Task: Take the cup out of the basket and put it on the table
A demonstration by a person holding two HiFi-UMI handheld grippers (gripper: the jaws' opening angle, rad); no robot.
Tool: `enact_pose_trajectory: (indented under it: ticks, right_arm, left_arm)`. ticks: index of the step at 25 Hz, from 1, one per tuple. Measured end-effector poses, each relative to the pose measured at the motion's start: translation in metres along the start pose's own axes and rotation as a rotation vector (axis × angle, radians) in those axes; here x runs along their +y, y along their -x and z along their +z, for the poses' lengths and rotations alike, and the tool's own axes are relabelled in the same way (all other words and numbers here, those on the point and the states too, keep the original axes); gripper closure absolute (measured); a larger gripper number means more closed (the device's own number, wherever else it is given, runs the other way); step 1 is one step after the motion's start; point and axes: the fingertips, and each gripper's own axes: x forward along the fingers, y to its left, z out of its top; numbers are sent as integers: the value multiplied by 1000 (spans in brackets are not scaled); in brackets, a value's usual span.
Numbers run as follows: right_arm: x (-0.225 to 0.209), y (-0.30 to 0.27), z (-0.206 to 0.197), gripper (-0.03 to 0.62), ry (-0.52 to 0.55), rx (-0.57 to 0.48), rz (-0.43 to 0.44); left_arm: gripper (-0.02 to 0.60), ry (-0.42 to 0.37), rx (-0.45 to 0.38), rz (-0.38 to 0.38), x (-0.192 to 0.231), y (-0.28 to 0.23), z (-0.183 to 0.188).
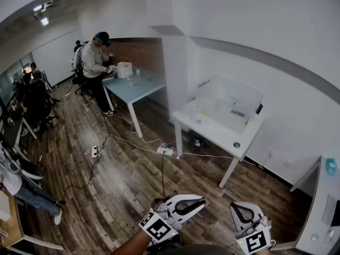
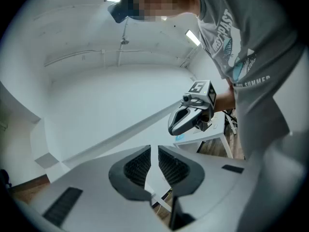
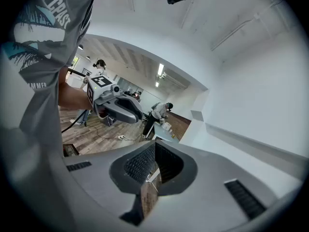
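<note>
Clear basket (image 1: pixel 234 84) on white table (image 1: pixel 218 137), cup orientation indiscernible

The left gripper (image 2: pixel 153 152) and the right gripper (image 3: pixel 153 151) sit low in front of the body, side by side and apart. The left points level, its jaws together on nothing. The right tips slightly downward, jaws closed and empty. A forearm (image 1: pixel 131 244) trails behind the left.
</note>
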Motion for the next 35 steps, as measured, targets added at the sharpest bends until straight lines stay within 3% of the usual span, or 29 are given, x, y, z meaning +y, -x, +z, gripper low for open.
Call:
enact_pose_trajectory:
  ticks: [6, 14, 19, 22, 27, 35]
  right_arm:
    - [-28, 0, 1, 583, 63, -44, 12]
    - [-41, 35, -18, 583, 45, -75, 45]
    - [-72, 41, -26, 583, 89, -83, -2]
    - [-87, 28, -28, 583, 137, -65, -37]
    - [-104, -11, -29, 583, 320, -4, -96]
    - [-120, -73, -24, 583, 377, 58, -96]
  left_arm:
    - [526, -56, -19, 72, 21, -25, 14]
    - [526, -65, 7, 77, -1, -59, 24]
    - [526, -88, 26, 74, 2, -81, 26]
    - [526, -114, 42, 73, 13, -87, 26]
    - [526, -170, 88, 71, 40, -92, 3]
    - [526, -257, 104, -6, 83, -88, -30]
